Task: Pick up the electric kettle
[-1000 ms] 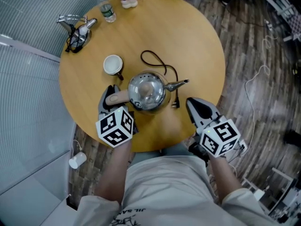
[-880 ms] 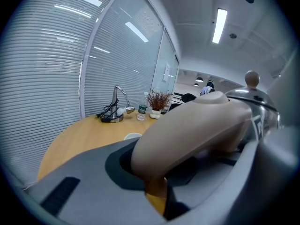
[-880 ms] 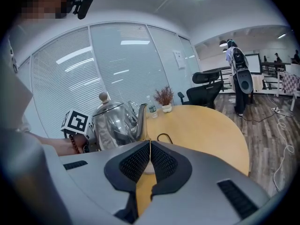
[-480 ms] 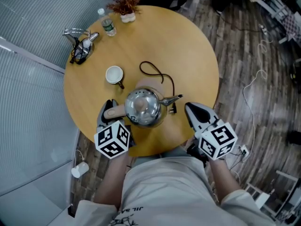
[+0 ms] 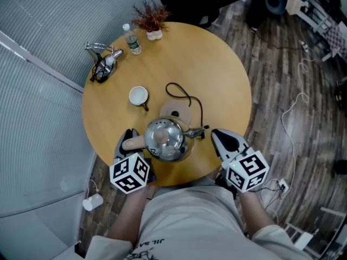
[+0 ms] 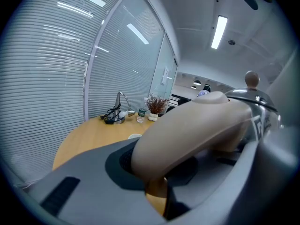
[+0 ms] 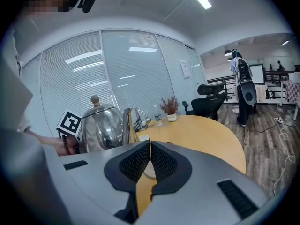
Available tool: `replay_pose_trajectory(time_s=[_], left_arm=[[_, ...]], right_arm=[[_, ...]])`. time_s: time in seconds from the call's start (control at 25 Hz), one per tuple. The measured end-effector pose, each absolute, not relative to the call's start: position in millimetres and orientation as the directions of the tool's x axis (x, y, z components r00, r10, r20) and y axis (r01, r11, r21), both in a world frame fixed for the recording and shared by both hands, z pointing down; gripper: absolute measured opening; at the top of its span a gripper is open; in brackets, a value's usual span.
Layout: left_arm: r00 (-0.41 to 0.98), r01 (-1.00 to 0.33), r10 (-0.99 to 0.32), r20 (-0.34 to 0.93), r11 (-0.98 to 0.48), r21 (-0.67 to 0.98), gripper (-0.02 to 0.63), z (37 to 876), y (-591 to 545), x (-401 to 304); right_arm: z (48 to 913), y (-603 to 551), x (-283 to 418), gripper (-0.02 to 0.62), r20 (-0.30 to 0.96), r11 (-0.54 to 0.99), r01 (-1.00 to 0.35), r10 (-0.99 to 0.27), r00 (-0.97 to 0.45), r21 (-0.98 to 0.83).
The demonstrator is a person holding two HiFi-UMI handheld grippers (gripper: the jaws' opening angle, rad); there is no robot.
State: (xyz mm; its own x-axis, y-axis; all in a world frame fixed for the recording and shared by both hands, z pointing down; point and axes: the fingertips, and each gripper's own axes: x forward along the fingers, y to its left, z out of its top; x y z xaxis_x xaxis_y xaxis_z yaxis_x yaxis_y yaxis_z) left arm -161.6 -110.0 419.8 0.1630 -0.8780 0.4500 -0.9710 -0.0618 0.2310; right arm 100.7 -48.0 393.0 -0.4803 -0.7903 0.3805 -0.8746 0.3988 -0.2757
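Note:
The shiny steel electric kettle [image 5: 165,138], with a tan handle [image 5: 133,142] and a thin spout [image 5: 196,132], hangs over the near part of the round wooden table [image 5: 217,64]. My left gripper [image 5: 128,138] is shut on that handle, which fills the left gripper view as a tan handle [image 6: 192,132] between the grey jaws. The kettle's tan base [image 5: 177,113] lies bare on the table just beyond it. My right gripper [image 5: 220,137] is shut and empty to the right of the spout. In the right gripper view the kettle [image 7: 101,128] stands left of my right gripper [image 7: 150,159].
A black power cord [image 5: 184,94] loops from the base. A white cup [image 5: 139,96] sits left of it. At the far edge stand a metal stand [image 5: 102,62], a water bottle [image 5: 133,44] and a small plant [image 5: 153,24]. Glass walls with blinds run along the left.
The kettle has come up off its base and toward me in the left gripper, uncovering the base. Both grippers rose a little.

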Motion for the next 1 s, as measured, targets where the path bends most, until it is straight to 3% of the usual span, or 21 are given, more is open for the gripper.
replay_pose_trajectory(time_s=[1.0], left_arm=[[0.195, -0.963, -0.88, 0.433, -0.088, 0.254, 0.055, 404.8, -82.4, -174.3]], right_arm=[[381.7, -38.2, 81.0, 0.031, 0.37, 0.439, -0.868, -0.786, -0.495, -0.23]])
